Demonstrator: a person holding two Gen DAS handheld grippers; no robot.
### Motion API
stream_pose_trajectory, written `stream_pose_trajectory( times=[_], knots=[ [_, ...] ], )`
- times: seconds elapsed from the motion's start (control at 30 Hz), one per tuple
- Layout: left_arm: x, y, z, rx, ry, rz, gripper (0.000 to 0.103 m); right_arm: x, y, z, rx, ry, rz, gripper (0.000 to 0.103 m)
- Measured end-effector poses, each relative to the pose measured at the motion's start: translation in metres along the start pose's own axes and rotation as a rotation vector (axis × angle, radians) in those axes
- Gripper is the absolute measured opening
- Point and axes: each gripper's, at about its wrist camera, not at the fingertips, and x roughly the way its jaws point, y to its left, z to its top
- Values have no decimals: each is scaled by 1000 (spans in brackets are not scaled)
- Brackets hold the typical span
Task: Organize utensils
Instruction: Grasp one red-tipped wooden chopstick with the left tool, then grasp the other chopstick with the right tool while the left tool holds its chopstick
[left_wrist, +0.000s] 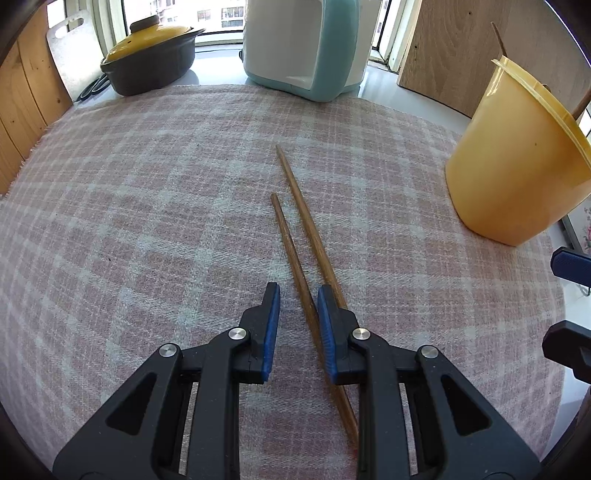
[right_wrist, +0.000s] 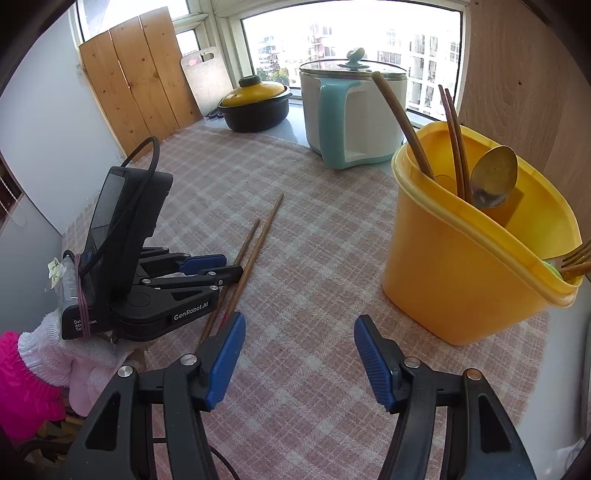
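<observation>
Two brown wooden chopsticks (left_wrist: 295, 229) lie side by side on the pink plaid cloth (left_wrist: 147, 221); they also show in the right wrist view (right_wrist: 255, 243). My left gripper (left_wrist: 297, 295) is open, low over them, with one chopstick between its blue pads and the other under the right finger. It also shows in the right wrist view (right_wrist: 225, 267). A yellow utensil holder (right_wrist: 469, 258) stands at the right with chopsticks, a spoon (right_wrist: 493, 177) and a fork (right_wrist: 576, 254) in it. My right gripper (right_wrist: 299, 332) is open and empty, left of the holder.
A white and teal electric pot (right_wrist: 351, 118) and a black pot with a yellow lid (right_wrist: 255, 103) stand at the back by the window. Wooden boards (right_wrist: 129, 81) and a cutting board (right_wrist: 203, 81) lean at the back left. A wooden panel (right_wrist: 524, 66) stands behind the holder.
</observation>
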Motion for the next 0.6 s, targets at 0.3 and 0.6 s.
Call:
stream_pose_trajectory(
  times=[0.3,0.6],
  knots=[
    [-1,21,2,-29,6,2,6,12,14,6,-12,29,19,59],
    [-9,65,-6,-90,7,-27,5,42,38,34,-40,73,54,59]
  ],
)
